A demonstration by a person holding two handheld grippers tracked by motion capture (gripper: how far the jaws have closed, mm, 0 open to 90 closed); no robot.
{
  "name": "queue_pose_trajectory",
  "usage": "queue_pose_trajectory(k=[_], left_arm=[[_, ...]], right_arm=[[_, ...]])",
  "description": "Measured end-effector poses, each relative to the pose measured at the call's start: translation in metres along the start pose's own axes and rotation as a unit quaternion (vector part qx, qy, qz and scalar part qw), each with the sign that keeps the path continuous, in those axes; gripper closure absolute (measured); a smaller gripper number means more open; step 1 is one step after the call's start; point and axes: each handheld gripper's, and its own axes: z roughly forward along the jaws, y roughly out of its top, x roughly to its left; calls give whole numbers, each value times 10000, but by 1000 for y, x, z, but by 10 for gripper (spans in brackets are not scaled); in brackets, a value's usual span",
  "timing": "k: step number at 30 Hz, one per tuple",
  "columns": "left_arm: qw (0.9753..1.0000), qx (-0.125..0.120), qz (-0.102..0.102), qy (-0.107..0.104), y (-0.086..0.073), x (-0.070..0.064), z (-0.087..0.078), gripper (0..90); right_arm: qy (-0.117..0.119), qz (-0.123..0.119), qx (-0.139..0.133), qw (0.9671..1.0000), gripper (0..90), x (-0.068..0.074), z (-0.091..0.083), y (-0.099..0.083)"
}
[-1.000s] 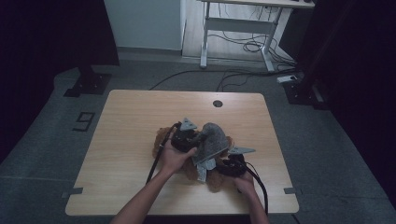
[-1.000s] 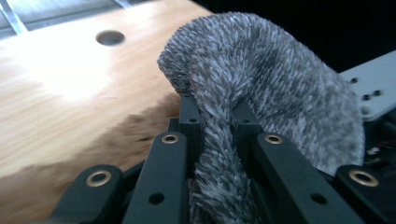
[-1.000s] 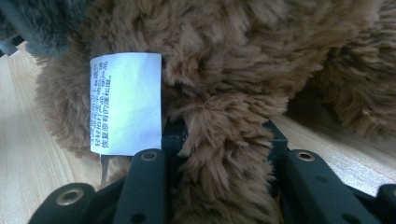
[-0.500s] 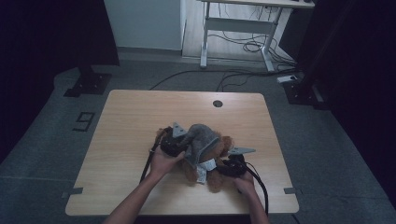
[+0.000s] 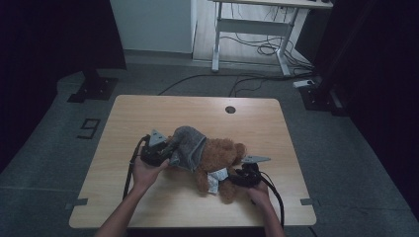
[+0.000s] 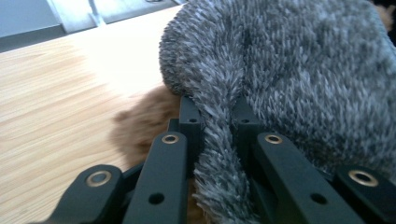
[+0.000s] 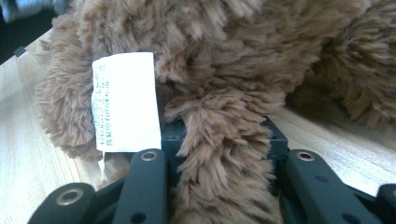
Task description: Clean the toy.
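A brown teddy bear [image 5: 221,155] lies on the wooden table [image 5: 163,111], partly wrapped in a fuzzy grey garment [image 5: 189,146]. My left gripper [image 5: 165,154] is at the bear's left end, shut on a fold of the grey garment [image 6: 219,154] that is pinched between its jaws. My right gripper [image 5: 236,177] is at the bear's lower right, shut on a tuft of the bear's brown fur [image 7: 219,140]. A white care label [image 7: 123,105] hangs from the bear beside the right jaws. Brown fur [image 6: 144,123] shows under the grey cloth in the left gripper view.
A round cable hole [image 5: 230,109] sits near the table's far edge. Black cables [image 5: 130,170] trail from both grippers toward the near edge. Behind the table stand a white desk frame [image 5: 252,27], floor cables and a black stand base [image 5: 94,89].
My left gripper has moved left along the table, drawing the grey garment leftward along the bear. The bear's brown head and body are more exposed. The right gripper has stayed put.
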Motion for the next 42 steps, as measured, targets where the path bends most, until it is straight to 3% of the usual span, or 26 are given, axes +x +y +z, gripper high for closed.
queue_pose_trajectory(k=[3, 5, 8, 11, 16, 22, 24, 27, 33, 38, 42], left_arm=[[9999, 39, -93, 99, -5, 10, -1, 788], [9995, 110, -80, 273, -10, 16, 1, 789], [9984, 356, -253, 373, -22, 31, 7, 790], [9973, 537, -434, 232, -36, 39, 13, 790], [9953, 762, -546, 234, -58, 41, 27, 790], [9929, 1017, -559, 255, -71, 47, 34, 788], [9941, 846, -548, 396, -65, 51, 26, 788], [9958, 612, -549, 409, -47, 56, 11, 788], [9990, 216, -140, 379, 8, 41, 0, 786], [9992, 257, 160, 262, 45, 19, 23, 784], [9979, 500, 295, 299, 57, 7, 50, 778]], right_arm=[[7, 0, 1, 10000, 646, 0, 0, 0], [7, -5, -5, 10000, 646, -1, 0, 0], [-2, 6, -5, 10000, 646, -1, 0, 0], [-25, 25, 1, 10000, 646, -1, 0, 0], [-55, 62, 3, 10000, 646, -2, 1, 0], [-63, 40, 3, 10000, 646, -3, 2, 0], [-39, 19, 17, 10000, 646, -5, 2, 2], [-16, 3, 40, 10000, 646, -10, 4, 4], [-171, -158, 104, 9997, 644, -16, 9, 16], [-227, -124, 92, 9996, 643, -21, 13, 21], [-228, -109, 58, 9997, 643, -22, 13, 20]])
